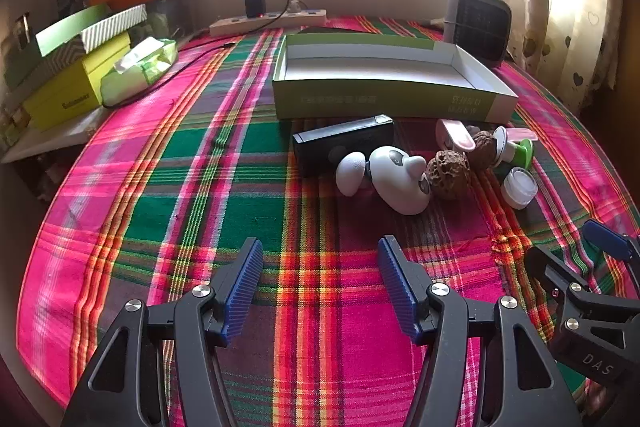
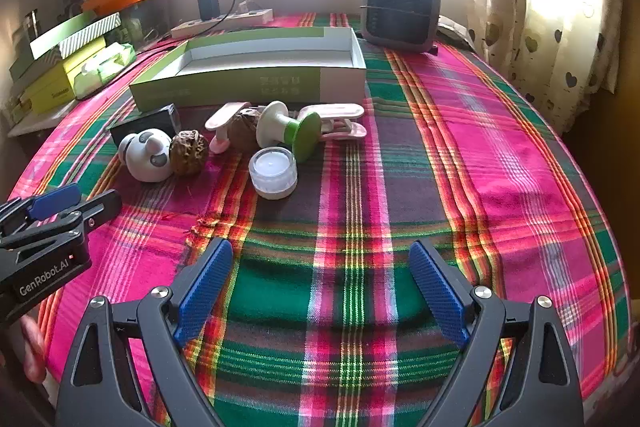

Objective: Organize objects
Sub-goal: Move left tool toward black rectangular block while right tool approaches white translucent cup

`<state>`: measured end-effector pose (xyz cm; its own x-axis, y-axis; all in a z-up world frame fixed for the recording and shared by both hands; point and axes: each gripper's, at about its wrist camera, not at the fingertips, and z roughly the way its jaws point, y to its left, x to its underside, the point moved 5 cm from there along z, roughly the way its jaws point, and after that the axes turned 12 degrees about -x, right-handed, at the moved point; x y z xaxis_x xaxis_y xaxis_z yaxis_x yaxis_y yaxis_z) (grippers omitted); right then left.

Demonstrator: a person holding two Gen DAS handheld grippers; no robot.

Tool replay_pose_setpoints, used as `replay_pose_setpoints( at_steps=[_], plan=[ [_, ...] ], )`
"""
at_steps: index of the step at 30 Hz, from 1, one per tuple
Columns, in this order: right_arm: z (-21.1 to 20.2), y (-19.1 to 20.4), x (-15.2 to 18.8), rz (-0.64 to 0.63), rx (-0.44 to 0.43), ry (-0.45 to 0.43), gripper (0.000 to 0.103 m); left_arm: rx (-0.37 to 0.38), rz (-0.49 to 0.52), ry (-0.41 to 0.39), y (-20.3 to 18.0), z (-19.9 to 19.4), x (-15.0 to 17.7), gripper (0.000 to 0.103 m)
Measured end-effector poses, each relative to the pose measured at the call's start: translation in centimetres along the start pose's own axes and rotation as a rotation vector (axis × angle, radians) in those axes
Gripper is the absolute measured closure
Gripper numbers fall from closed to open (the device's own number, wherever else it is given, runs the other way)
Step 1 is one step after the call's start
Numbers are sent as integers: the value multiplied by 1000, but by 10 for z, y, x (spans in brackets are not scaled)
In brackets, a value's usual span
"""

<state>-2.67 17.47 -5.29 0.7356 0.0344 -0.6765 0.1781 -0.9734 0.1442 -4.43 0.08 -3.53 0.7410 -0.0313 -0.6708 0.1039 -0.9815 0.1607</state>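
An empty green and white box (image 1: 384, 99) (image 2: 248, 83) lies open on the plaid cloth. In front of it sits a cluster: a black box (image 1: 340, 143) (image 2: 148, 125), a white panda toy (image 1: 394, 181) (image 2: 146, 155), two walnuts (image 1: 448, 175) (image 2: 189, 152), pink clips (image 1: 456, 137) (image 2: 340, 117), a green and white spool (image 1: 514, 149) (image 2: 290, 133) and a small white jar (image 1: 519, 187) (image 2: 273, 173). My left gripper (image 1: 320, 263) is open over the cloth, short of the panda. My right gripper (image 2: 320, 263) stands open, short of the jar, holding nothing.
Stacked green boxes (image 1: 68, 67) (image 2: 60, 67) and a tissue pack (image 1: 140, 67) line the left edge. A power strip with charger (image 1: 268, 19) (image 2: 222, 19) and a small heater (image 1: 478, 23) (image 2: 402, 9) stand at the back. A curtain (image 2: 552, 7) hangs on the right.
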Motion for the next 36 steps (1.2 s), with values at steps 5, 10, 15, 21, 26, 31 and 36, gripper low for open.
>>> replay_pose_setpoints(
  at_steps=[5, 10, 15, 21, 26, 31, 36],
  plan=[
    [3, 1, -3, -7, -11, 21, 13, 14, 2, 8, 0, 2, -2, 44],
    [6, 3, -7, -19, -36, 31, 13, 33, 15, 21, -1, 5, -6, 44],
    [10, 8, -11, -39, -58, 45, 15, 68, 11, 31, -1, 7, -10, 44],
    [14, 7, -16, -39, -61, 50, 17, 125, -1, 36, -2, 9, -15, 44],
    [16, 7, -19, -43, -64, 53, 17, 123, 7, 34, -5, 10, -16, 44],
    [19, 8, -21, -51, -64, 57, 17, 129, 7, 36, -4, 10, -16, 44],
    [21, 7, -24, -49, -63, 55, 17, 150, 7, 44, -7, 11, -18, 44]
  ],
)
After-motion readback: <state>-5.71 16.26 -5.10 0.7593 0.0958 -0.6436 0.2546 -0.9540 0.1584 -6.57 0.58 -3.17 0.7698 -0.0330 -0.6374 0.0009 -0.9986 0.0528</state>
